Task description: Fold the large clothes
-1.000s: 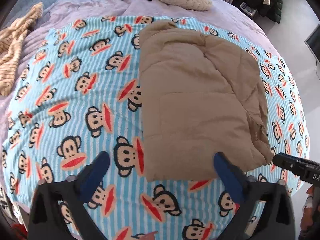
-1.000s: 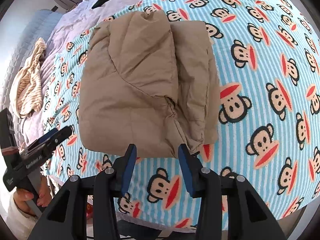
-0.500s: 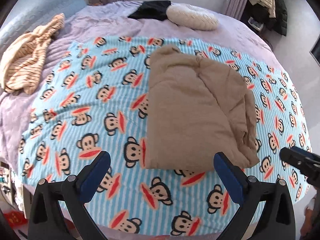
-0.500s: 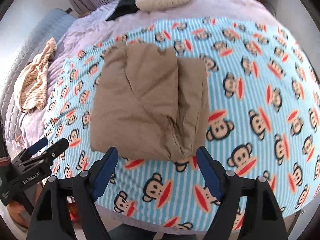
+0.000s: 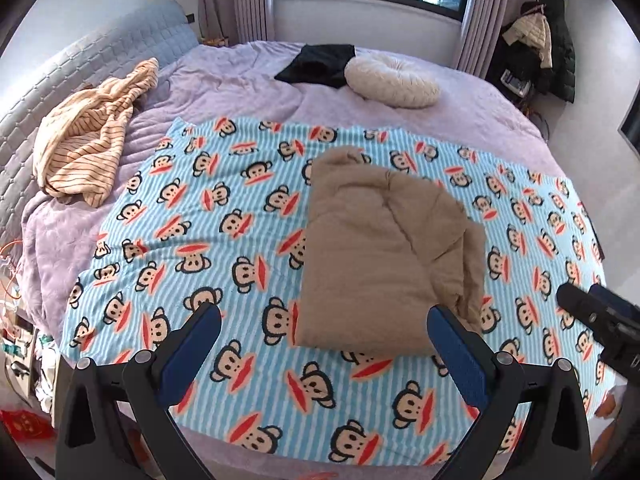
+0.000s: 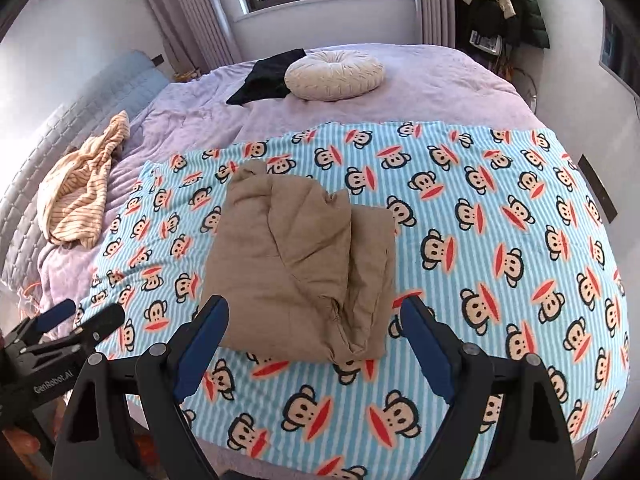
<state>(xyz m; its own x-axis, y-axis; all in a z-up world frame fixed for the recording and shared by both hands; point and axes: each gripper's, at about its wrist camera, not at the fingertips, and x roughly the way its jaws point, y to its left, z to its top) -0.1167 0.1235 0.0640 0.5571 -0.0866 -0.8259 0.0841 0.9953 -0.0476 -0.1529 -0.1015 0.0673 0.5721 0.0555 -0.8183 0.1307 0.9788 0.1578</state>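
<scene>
A tan padded garment [image 5: 380,256] lies folded into a thick rectangle on the blue monkey-print blanket [image 5: 200,216]; it also shows in the right wrist view [image 6: 304,268]. My left gripper [image 5: 324,344] is open and empty, raised over the near edge of the bed, just short of the garment. My right gripper [image 6: 314,340] is open and empty, also raised in front of the garment's near edge. The right gripper appears at the right edge of the left wrist view [image 5: 600,320], the left gripper at the lower left of the right wrist view [image 6: 60,332].
A striped cream garment [image 5: 88,136] lies bunched at the left by the headboard [image 5: 80,68]. A black cloth [image 5: 316,64] and a round white cushion [image 5: 392,80] lie at the far side of the purple bedspread [image 5: 240,88]. Coats [image 6: 500,4] hang at the back right.
Both grippers have pulled back and up from the garment, so more of the room shows. The right gripper's jaws have opened wide. The garment lies still.
</scene>
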